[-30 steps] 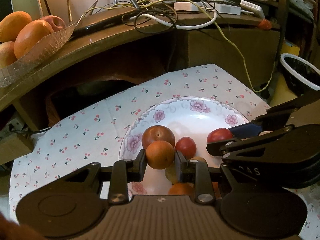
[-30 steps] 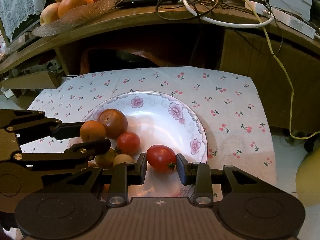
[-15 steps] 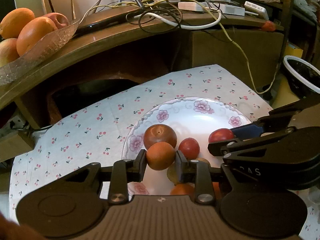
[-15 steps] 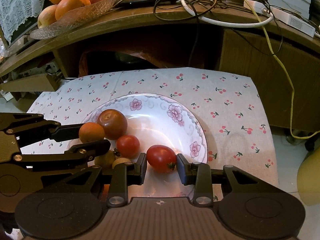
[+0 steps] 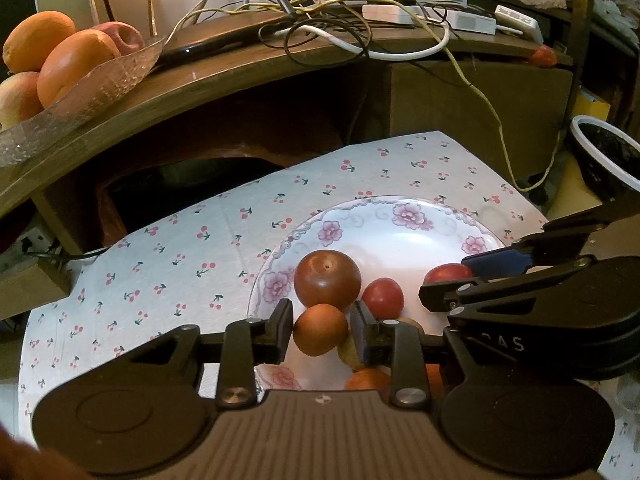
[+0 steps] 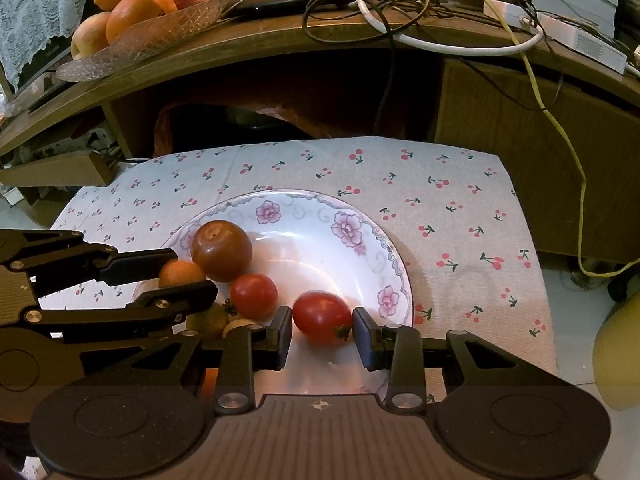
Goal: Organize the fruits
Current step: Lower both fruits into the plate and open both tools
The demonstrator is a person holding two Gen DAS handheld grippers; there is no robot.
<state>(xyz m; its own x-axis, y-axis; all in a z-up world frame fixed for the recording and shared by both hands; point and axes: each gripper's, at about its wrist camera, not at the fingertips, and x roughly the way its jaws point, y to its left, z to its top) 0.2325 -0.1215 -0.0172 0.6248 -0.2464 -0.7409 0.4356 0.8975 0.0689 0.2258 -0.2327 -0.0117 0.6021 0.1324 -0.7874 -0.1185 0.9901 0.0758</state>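
orange fruit [image 5: 320, 329] pinched in the left gripper [image 5: 321, 330] jaws, just above the floral plate [image 6: 320, 216] on the cherry-print cloth [image 6: 440, 200]. red tomato [image 6: 322, 317] clamped in the right gripper [image 6: 322, 330] jaws — low over the plate's near side.

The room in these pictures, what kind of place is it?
Probably a lived-in home room, not a lab. A flowered plate of fruit sits on a cherry-print cloth, a glass fruit bowl stands on a wooden desk, and tangled cables lie there too.
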